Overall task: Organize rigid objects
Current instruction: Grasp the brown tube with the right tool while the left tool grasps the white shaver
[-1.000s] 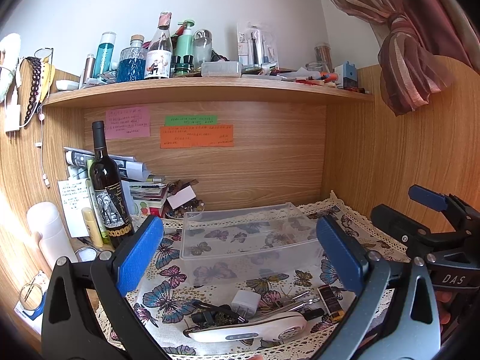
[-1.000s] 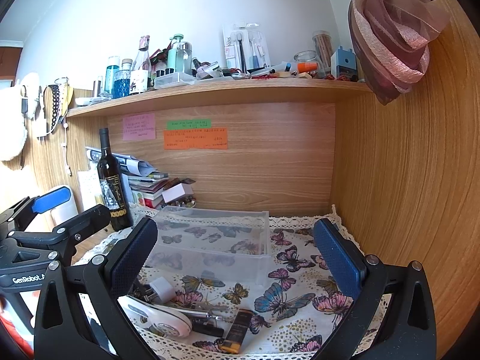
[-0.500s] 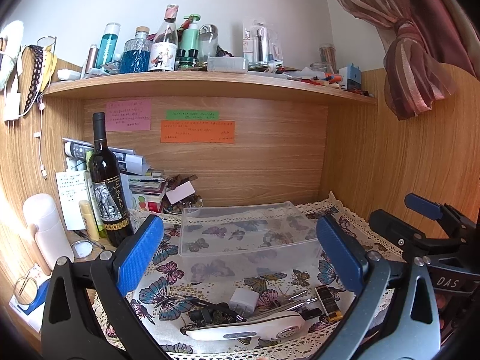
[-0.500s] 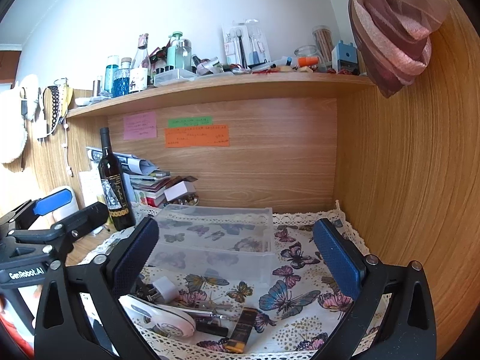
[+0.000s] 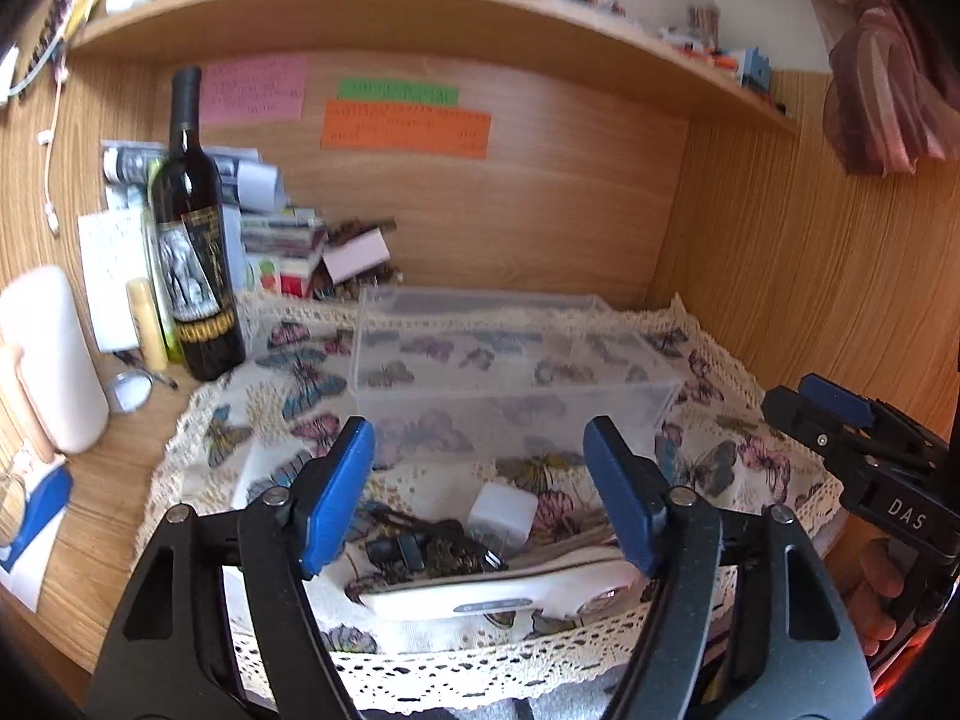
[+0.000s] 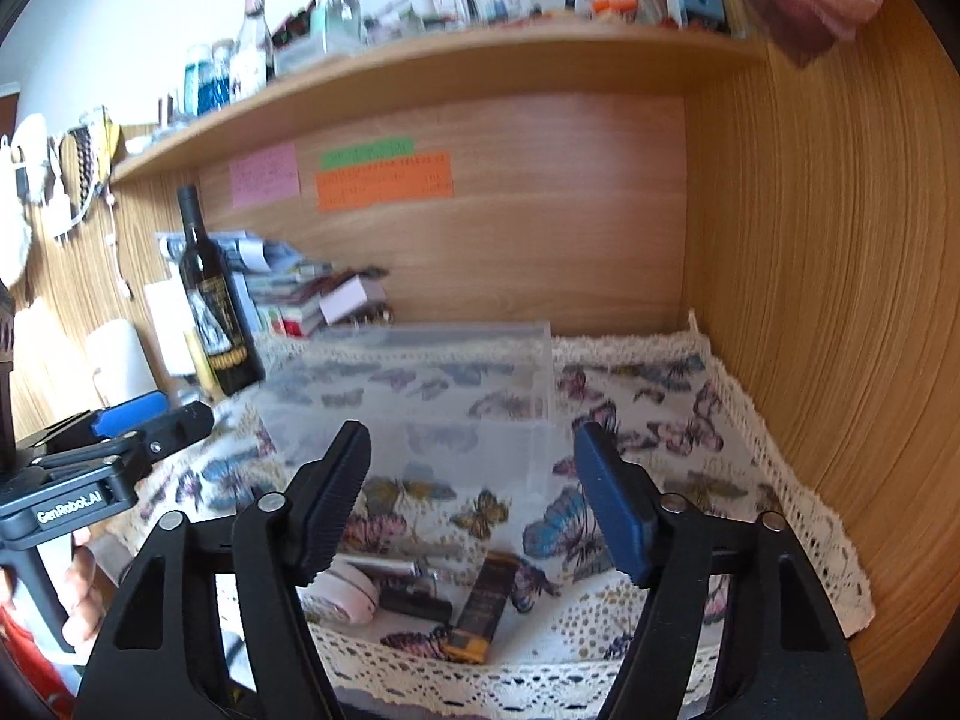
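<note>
Both grippers, the left gripper [image 5: 480, 495] and the right gripper [image 6: 471, 495], hang with jaws parted and empty above small clutter at the cloth's near edge. Just behind it stands the clear plastic box [image 5: 510, 360]. Picking one item cleanly, perhaps the white charger cube [image 5: 503, 514], would avoid dragging its neighbours.

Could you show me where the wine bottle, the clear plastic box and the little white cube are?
wine bottle [image 5: 193, 252]: left wrist view, on its label.
clear plastic box [image 5: 510, 402]: left wrist view, on its near wall.
white cube [image 5: 503, 515]: left wrist view, on its front face.
</note>
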A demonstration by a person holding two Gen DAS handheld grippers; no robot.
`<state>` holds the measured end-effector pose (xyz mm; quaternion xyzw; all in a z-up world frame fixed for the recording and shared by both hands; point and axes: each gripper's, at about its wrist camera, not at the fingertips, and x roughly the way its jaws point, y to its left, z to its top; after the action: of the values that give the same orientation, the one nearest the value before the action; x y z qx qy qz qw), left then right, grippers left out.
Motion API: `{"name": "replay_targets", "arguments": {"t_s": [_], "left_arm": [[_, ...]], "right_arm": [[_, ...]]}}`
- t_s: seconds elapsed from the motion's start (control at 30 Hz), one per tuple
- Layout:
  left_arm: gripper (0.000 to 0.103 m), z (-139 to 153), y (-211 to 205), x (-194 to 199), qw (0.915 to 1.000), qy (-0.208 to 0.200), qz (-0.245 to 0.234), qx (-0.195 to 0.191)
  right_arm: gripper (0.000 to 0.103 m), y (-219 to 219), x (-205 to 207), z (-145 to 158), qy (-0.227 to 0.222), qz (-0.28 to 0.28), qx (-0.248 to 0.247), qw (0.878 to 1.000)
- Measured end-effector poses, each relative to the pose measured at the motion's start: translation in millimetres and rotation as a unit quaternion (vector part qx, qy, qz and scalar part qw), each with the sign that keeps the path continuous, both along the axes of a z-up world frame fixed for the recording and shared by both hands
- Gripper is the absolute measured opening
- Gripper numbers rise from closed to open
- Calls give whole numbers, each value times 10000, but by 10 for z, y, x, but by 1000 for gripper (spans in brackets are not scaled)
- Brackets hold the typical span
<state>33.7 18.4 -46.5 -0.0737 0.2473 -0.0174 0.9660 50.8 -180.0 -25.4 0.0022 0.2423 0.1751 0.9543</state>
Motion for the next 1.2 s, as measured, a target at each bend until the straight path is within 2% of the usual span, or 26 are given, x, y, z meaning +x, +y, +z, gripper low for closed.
{"name": "replay_targets", "arguments": {"t_s": [0.3,0.5,0.83,1.0,1.07,1.2], "left_arm": [[71,-367,-203,143,9972,635,-378,74],[71,-579,-398,165,9922,1010,-702,186],[76,-701,-666,178,9875,970,-980,760],[78,-698,-588,247,9874,1047,-968,686],[78,-702,-518,294,9877,1104,-951,568],[73,-709,-392,379,9881,1205,-881,359]], "right_arm": [[55,14,152,-420,812,122,-99,9966],[52,56,195,-619,1139,232,-208,9930],[49,49,239,-821,1487,295,-282,9880],[36,73,285,-905,1637,341,-329,9854],[35,58,294,-912,1627,354,-298,9856],[26,22,308,-916,1631,298,-268,9858]]}}
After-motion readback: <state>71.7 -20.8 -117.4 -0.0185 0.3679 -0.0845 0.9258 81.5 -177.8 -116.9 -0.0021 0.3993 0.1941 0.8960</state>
